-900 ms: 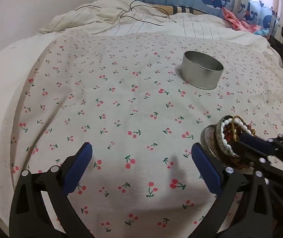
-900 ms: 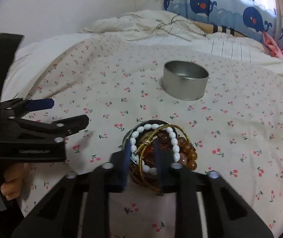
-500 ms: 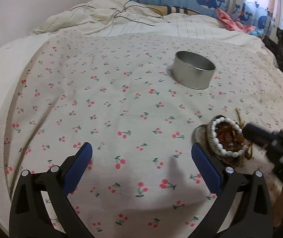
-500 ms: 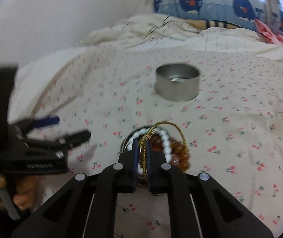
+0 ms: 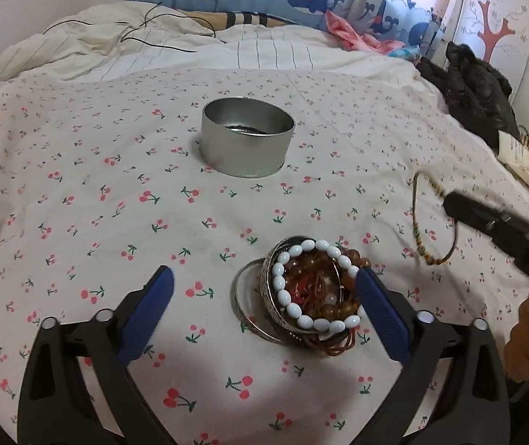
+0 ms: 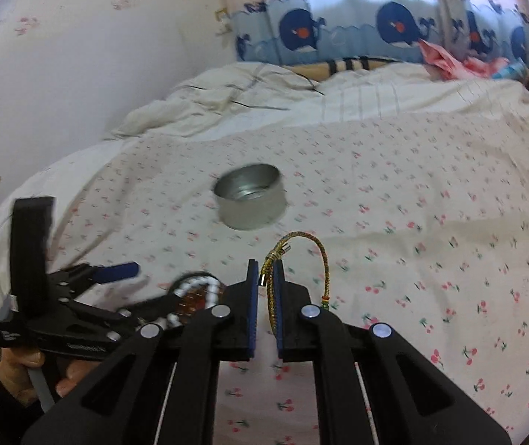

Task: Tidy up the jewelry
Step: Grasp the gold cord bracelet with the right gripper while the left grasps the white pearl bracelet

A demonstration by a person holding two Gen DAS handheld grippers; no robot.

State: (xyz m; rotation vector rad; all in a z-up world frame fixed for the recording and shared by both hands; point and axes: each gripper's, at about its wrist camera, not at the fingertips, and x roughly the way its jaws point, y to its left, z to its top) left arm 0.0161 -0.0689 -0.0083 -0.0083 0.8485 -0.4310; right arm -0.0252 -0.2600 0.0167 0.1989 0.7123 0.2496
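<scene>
Gold cord (image 6: 271, 289) sits pinched between your right gripper (image 6: 265, 296) pads, jaws nearly closed on it, and the loop arcs up and over to the right of the fingers. From your left camera that same cord (image 5: 426, 235) hangs clear of the sheet (image 5: 79, 185), off to the right of the pile (image 5: 312, 296), with the right gripper's dark tip (image 5: 461, 204) at its upper edge.

Your left gripper (image 5: 264, 304) is spread wide, holding nothing. Its right pad (image 5: 379, 311) is just beside the pile's right edge, maybe touching; you can't tell. Its left pad (image 5: 153, 296) stands well apart from the pile, with bare cherry-print sheet between.

That pile holds a white bead bracelet (image 5: 301, 289) ringed over brown beads, metal bangles (image 5: 249, 311) leaning out on its left side, and thin reddish cords at the near edge.

Farther along, the tin (image 5: 247, 137) stands upright and open-topped on the sheet. From your right camera the tin (image 6: 251, 196) lies just past the cord's loop and slightly left, with plain sheet between them.

Open sheet runs on all sides of the tin. A rumpled duvet (image 5: 116, 44) rises at the far edge, and dark clothing (image 5: 476, 89) is heaped at the far right.
</scene>
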